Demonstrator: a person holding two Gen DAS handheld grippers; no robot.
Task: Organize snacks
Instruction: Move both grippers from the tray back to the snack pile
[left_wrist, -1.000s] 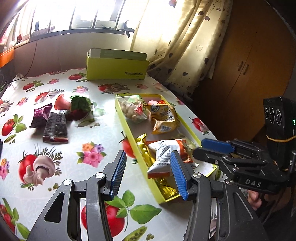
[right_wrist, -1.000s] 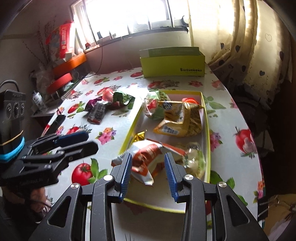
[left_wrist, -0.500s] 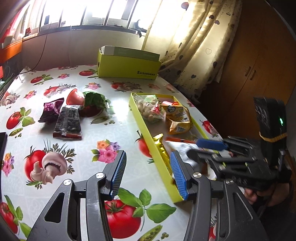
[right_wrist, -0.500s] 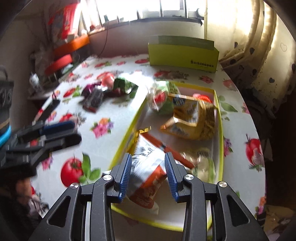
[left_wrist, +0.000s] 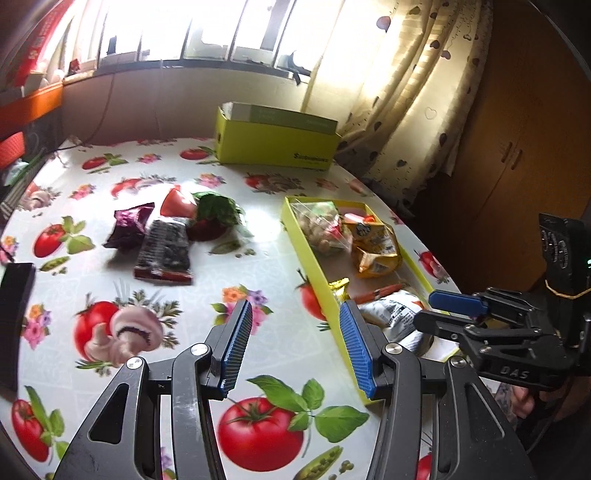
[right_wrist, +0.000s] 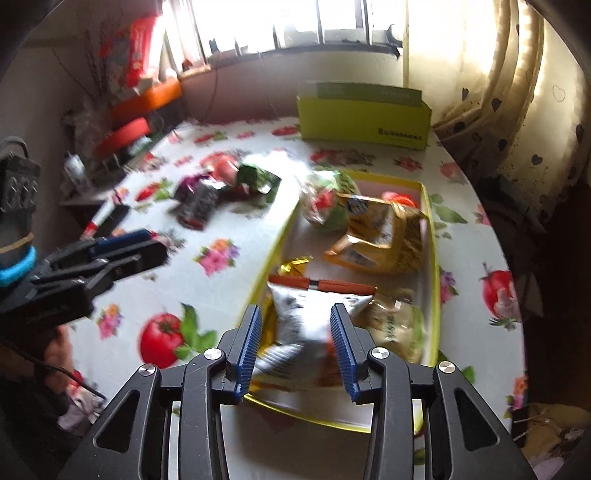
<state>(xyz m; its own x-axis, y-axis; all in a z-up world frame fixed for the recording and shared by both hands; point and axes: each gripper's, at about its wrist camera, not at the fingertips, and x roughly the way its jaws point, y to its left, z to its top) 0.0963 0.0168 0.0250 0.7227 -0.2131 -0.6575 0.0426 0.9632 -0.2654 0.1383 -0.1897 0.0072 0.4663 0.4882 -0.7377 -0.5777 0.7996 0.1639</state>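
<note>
A yellow-green tray (left_wrist: 311, 258) (right_wrist: 433, 258) on the flowered tablecloth holds several snack packs: a clear bag of nuts (left_wrist: 320, 229), a yellow pack (right_wrist: 380, 240), and a white and orange pack (right_wrist: 299, 325) at its near end. My right gripper (right_wrist: 297, 345) is open just above that white and orange pack, which lies in the tray between its fingers. My left gripper (left_wrist: 295, 343) is open and empty above the tablecloth beside the tray's left wall. Loose snacks lie left of the tray: a dark bar (left_wrist: 164, 253), a purple pack (left_wrist: 127, 227), a green and red pack (left_wrist: 210, 212).
A taller yellow-green box (left_wrist: 275, 146) stands at the table's far edge by the curtain. A black phone (left_wrist: 13, 295) lies at the left edge. A wooden cupboard (left_wrist: 517, 147) is right of the table. Clutter sits on shelves at the far left (right_wrist: 140, 110).
My right gripper carried the white and orange pack down into the tray's near end and opened. My left gripper swung left and pulled back from the tray.
</note>
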